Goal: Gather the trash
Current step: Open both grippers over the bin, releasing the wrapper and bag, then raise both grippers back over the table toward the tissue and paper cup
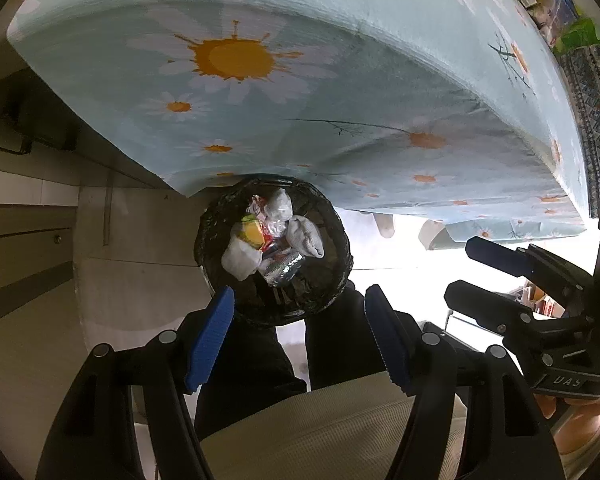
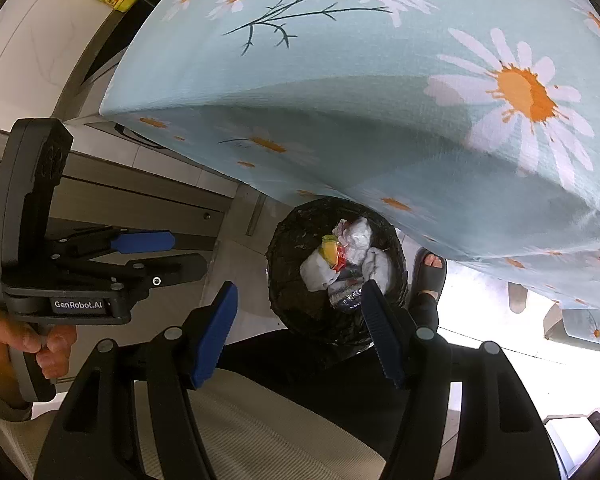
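Daisy-print tablecloth [image 1: 340, 92] overhangs the black-lined bin [image 1: 216, 232], at 12 o'clock from my left gripper [image 1: 300, 336]. Tissues and wrappers [image 1: 272, 236] fill it. I hold both it and the right gripper [image 2: 300, 332] wide open, empty; collecting looks mostly done.

Pale tiled floor [image 1: 140, 280] below and ahead of both grippers, bearing a black-lined trash bin [image 1: 324, 216] holding crumpled wrappers [image 1: 272, 240]. Daisy-print tablecloth [image 1: 340, 100] overhangs the bin's far rim. A sandalled foot [image 2: 430, 270] rests beside the bin.
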Demonstrator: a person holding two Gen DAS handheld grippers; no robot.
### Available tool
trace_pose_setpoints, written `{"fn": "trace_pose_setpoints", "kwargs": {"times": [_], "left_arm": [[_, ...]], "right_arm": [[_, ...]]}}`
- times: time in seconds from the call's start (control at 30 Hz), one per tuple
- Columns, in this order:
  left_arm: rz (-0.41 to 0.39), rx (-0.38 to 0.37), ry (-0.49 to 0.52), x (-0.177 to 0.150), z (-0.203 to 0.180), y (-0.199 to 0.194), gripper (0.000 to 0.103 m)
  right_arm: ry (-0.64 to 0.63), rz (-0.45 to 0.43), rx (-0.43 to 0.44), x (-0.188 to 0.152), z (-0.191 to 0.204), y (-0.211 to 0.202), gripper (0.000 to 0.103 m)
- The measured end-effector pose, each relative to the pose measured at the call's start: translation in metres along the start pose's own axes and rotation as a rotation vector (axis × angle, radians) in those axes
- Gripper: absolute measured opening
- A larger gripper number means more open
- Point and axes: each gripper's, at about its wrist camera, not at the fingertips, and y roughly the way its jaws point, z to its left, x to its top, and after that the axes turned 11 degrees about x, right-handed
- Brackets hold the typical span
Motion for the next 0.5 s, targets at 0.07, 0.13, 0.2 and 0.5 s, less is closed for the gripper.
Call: {"fn": "trace_pose_setpoints", "kwargs": {"times": [0.07,0.13,0.2,0.5], "left_arm": [[-0.007,-0.003,-0.002,-0.001,0.000,-0.003,0.066],[-0.013,-0.006,-0.001,-0.001,0.001,-0.006,0.066],[-0.024,-0.013,0.006,-0.001,0.000,-0.010,0.066],[-0.110,-0.040,0.036,0.002,-0.006,-0.048,0.066]], "right_arm": [[-0.002,-0.004,-0.001,-0.001,0.001,-0.002,0.064],[-0.005,-0.010,-0.005,0.000,0.003,-0.004,0.064],[-0.013,-0.014,-0.014,-0.001,0.005,-0.007,0.064],[-0.048,-0.091,-0.043,0.005,0.026,-0.043,0.064]]}}
